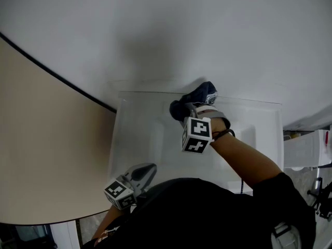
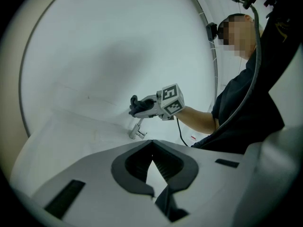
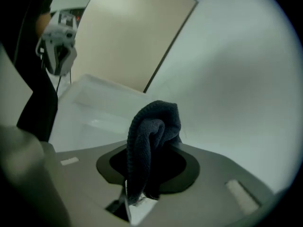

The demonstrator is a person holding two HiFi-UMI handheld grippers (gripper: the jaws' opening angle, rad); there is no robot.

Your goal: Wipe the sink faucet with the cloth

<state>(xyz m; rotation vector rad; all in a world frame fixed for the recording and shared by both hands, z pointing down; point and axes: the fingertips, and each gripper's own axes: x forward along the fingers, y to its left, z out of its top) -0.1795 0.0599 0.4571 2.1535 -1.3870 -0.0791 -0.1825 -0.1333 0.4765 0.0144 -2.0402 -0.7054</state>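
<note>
A dark blue cloth (image 1: 196,98) is bunched between the jaws of my right gripper (image 1: 189,108), which is shut on it over the back of the white sink (image 1: 140,134). In the right gripper view the cloth (image 3: 154,126) stands folded up out of the jaws. The left gripper view shows the chrome faucet (image 2: 137,130) just below the cloth (image 2: 134,106) and the right gripper (image 2: 142,106); I cannot tell whether they touch. My left gripper (image 2: 152,148) is shut and empty, held at the sink's near left corner (image 1: 132,183).
A beige surface (image 1: 41,139) with a dark curved edge lies left of the sink. A white wall (image 1: 166,30) rises behind it. A white unit (image 1: 311,149) stands at the right. My dark sleeve (image 1: 270,191) crosses the sink's near edge.
</note>
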